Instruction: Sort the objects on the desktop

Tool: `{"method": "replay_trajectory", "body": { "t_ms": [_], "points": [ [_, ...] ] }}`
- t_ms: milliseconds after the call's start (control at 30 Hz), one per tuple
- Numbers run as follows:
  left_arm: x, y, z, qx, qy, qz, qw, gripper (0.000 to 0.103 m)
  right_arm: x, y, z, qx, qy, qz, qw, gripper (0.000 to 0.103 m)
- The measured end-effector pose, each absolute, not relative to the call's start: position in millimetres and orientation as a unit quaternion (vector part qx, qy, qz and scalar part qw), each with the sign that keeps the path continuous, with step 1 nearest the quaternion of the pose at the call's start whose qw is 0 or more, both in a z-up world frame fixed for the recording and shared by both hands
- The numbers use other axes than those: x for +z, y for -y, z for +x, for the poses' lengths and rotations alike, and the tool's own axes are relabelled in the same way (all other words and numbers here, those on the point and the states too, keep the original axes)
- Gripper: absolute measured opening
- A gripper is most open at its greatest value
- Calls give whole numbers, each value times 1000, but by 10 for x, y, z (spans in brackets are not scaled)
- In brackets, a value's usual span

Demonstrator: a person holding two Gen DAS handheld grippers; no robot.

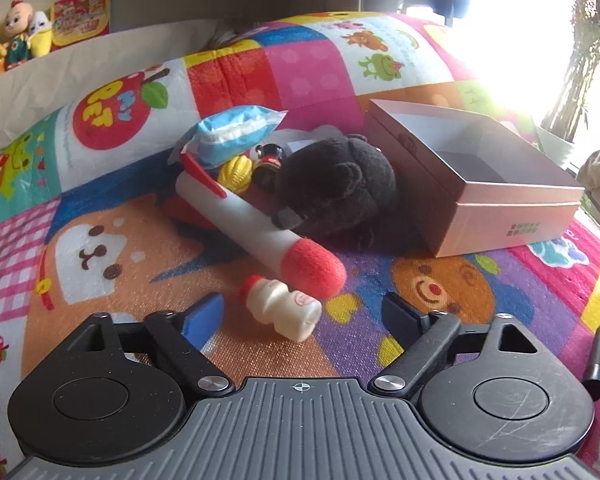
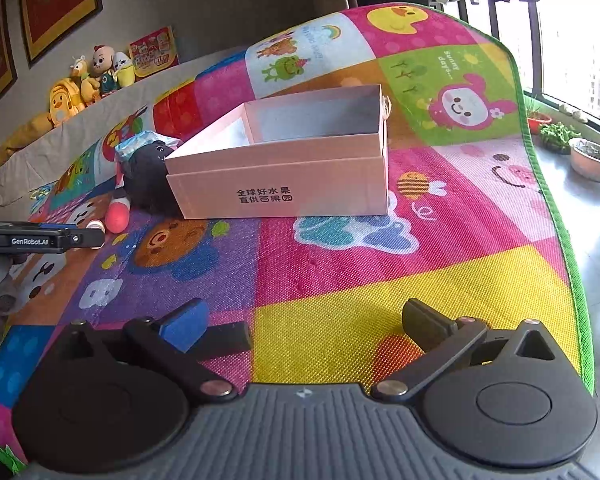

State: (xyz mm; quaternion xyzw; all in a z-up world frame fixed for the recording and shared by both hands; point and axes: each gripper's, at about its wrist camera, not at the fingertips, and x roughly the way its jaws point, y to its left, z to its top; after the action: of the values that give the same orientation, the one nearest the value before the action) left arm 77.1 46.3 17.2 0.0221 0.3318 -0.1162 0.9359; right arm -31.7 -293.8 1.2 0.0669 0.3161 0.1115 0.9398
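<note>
My left tool (image 1: 304, 314) hovers low over a colourful cartoon play mat (image 1: 480, 292), its jaws spread wide and gripping nothing. Between the two fingers, nearer the blue-padded one at 9 o'clock, a small white toy bottle (image 1: 282, 308) with a red cap lies on its side on the mat; I cannot tell whether the pad touches it. Just beyond it, at 12 o'clock, lies a white plush tube with a red tip (image 1: 260, 232), slanting up toward 10 o'clock into a heap of toys. In that heap a black plush animal (image 1: 336, 184) rests against the tube, with a yellow toy (image 1: 236, 172) and a blue and white packet (image 1: 236, 132) behind it. At 2 o'clock, just beside the black plush, stands an open pink cardboard box (image 1: 516, 216).

My right tool (image 2: 306, 326) is also wide open and holds nothing; only yellow and pink mat shows between its fingers. From this side the box sits at 12 o'clock, well apart from the tool, with dark printed characters on its near wall. The toy heap lies at 10 o'clock, touching the box's left end.
</note>
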Motion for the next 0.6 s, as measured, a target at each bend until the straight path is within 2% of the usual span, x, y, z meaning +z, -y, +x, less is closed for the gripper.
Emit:
{"method": "replay_trajectory", "body": {
  "t_ms": [233, 433, 600],
  "points": [
    [143, -380, 916, -148, -341, 18, 928, 94, 1, 2934, -325, 113, -312, 68, 941, 103],
    [145, -92, 485, -232, -344, 60, 908, 94, -1, 2939, -330, 113, -311, 68, 941, 103],
    [133, 86, 202, -193, -332, 91, 919, 93, -3, 2938, -330, 112, -311, 67, 941, 103]
  ]
}}
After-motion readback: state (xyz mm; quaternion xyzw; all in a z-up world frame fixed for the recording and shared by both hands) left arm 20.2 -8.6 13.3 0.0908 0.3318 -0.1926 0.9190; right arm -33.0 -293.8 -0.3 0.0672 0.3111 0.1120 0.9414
